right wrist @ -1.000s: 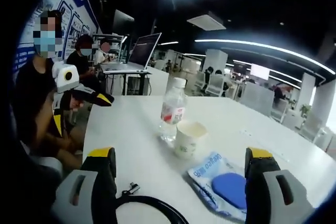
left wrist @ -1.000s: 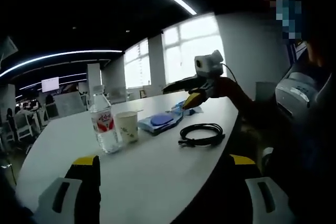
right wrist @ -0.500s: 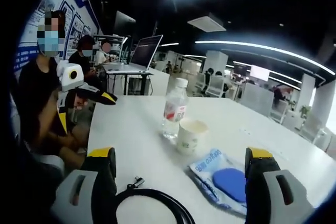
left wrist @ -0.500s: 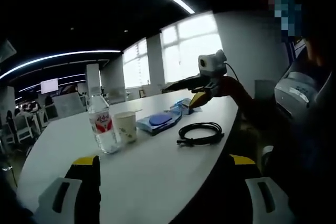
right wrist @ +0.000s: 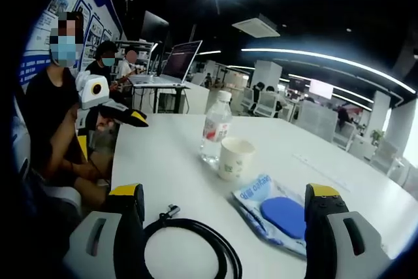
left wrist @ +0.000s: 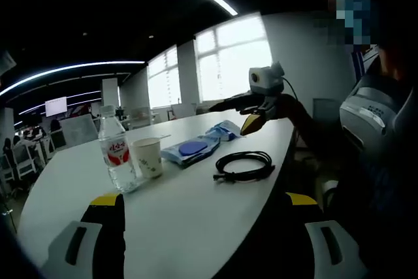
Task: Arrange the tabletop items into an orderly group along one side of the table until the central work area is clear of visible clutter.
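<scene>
On the white table [left wrist: 183, 213] stand a clear water bottle [left wrist: 116, 156] with a red label and a paper cup [left wrist: 147, 157] beside it. A blue packet [left wrist: 192, 149] lies behind them and a coiled black cable [left wrist: 241, 165] lies near the table's edge. My left gripper [left wrist: 206, 230] is open and low over the near end. My right gripper [left wrist: 230, 118] hovers above the far edge, past the cable. In the right gripper view the cable [right wrist: 196, 246] lies between the open jaws of my right gripper [right wrist: 225, 227]. The packet [right wrist: 277, 217], cup [right wrist: 235, 158] and bottle [right wrist: 215, 130] lie beyond. My left gripper [right wrist: 117, 121] is at the far left.
A person [right wrist: 55, 102] sits at the table's left edge holding the grippers. Others work at a laptop [right wrist: 176, 63] on a desk behind. Office chairs and desks fill the background. The table's curved edge [left wrist: 281, 161] runs close to the cable.
Both views have shifted slightly with the hands. More of the cable now shows between the right gripper's jaws. The bottle, cup, packet and cable lie where they were.
</scene>
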Demonstrator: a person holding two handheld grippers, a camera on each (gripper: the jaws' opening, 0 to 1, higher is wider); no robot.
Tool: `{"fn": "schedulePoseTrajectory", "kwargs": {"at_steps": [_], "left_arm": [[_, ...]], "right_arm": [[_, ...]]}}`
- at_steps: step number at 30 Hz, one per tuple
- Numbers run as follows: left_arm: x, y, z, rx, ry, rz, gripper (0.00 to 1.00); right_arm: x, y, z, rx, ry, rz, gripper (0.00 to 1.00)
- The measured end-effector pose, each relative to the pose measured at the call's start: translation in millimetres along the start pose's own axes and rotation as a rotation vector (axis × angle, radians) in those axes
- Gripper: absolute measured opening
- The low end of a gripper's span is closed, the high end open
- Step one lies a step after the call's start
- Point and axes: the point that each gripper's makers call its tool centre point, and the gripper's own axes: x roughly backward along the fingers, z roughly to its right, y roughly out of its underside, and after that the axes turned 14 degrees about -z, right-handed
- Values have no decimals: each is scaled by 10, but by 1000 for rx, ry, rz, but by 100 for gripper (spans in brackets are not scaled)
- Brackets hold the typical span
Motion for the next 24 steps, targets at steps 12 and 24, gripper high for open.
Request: {"fn": "schedulePoseTrajectory", "kwargs": {"at_steps": [12, 24], "left_arm": [[-140, 10, 115, -15, 42, -20, 100], [-231, -27, 171, -3, 63, -23, 100]], "right_arm": [[165, 392, 17, 21, 17, -76, 100], [549, 525, 198, -75, 82, -41, 100]]}}
